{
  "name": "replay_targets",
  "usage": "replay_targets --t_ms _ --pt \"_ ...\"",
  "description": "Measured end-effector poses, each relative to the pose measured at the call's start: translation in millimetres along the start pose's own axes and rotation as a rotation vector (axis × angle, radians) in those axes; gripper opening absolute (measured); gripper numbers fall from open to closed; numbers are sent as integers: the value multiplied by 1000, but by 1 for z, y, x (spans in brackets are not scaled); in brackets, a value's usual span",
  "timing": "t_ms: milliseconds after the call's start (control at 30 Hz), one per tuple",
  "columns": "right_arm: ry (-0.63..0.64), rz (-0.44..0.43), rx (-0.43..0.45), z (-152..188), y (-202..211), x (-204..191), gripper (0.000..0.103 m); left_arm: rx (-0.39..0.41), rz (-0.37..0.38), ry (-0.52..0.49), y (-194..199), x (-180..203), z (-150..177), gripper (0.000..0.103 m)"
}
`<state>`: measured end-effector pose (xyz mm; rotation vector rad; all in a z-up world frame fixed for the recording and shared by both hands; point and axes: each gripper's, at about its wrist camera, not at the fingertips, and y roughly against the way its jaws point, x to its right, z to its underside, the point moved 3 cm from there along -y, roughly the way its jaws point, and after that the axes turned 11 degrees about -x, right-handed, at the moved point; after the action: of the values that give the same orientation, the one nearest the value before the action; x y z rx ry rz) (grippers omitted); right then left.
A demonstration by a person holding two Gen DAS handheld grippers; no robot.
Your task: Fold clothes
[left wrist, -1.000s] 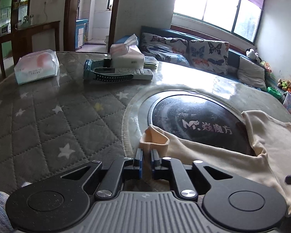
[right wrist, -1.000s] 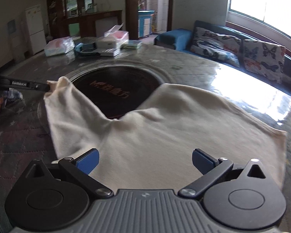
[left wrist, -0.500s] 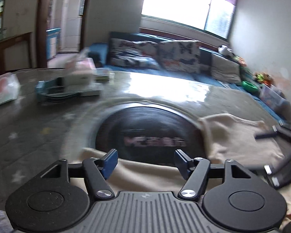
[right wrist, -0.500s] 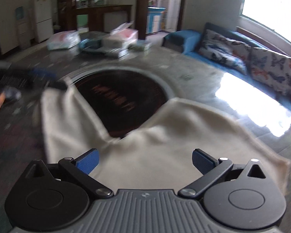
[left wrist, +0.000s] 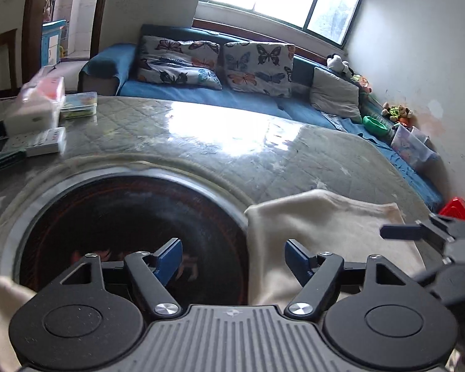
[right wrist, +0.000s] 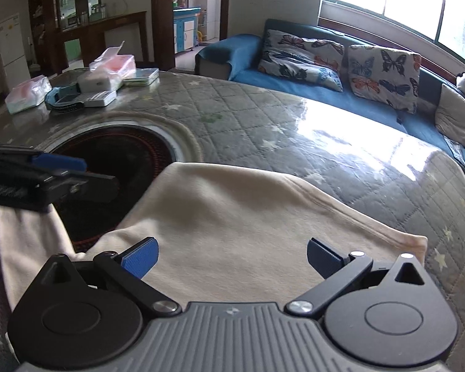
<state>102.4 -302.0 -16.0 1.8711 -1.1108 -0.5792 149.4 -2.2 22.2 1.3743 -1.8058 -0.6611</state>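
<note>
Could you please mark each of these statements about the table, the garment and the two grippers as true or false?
1. The left gripper is open and holds nothing. True.
2. The right gripper is clamped on the cream garment. False: its fingers are spread apart above the cloth, gripping nothing.
3. The garment lies partly over the dark round inset in the table. True.
4. The garment is bright red. False: it is cream coloured.
5. A tissue box stands at the far side of the table. True.
6. The cushions on the sofa carry a striped print. False: they show butterflies.
</note>
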Motion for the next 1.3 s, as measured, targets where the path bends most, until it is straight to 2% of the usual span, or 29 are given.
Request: replay_targets --t_ms 133,300,333,400,433,467,500,567,667,767,867,933,1000,1133,1167,1300 --pt "-19 11 14 1 3 11 103 -11 18 -6 -25 10 -17 74" --pt "-29 18 35 3 10 23 103 -55 47 3 -52 17 -29 61" --pt "-28 20 38 3 12 25 103 -61 53 1 -56 19 -30 56" --pt "-41 27 45 4 14 31 103 -66 72 6 -60 21 -30 40" --pt "-47 31 48 4 15 34 103 -66 85 10 -61 21 -31 36" --pt "-53 35 51 4 17 37 103 -65 101 14 -61 21 -30 26" --pt "-60 38 55 4 18 40 103 -63 118 16 -61 22 -30 20" --pt "-77 47 61 5 20 47 103 -41 148 3 -55 26 -28 19" --pt "-108 59 71 7 24 58 103 1 202 -54 -38 42 -21 18" --pt "-138 73 88 8 29 68 103 15 242 -211 -24 68 0 18" --pt "-163 86 96 8 33 77 103 -37 230 -410 -22 94 27 25" --pt "-172 94 96 9 33 82 103 -21 196 -481 -19 102 37 37" --pt "-179 99 93 11 32 85 103 -2 185 -485 -15 104 39 43" --pt "-192 107 74 19 30 90 103 11 193 -385 -15 96 26 50" --pt "-197 106 68 22 29 91 103 4 197 -359 -16 93 24 54" --pt "-204 110 55 30 28 94 103 -38 227 -278 -22 85 15 55"
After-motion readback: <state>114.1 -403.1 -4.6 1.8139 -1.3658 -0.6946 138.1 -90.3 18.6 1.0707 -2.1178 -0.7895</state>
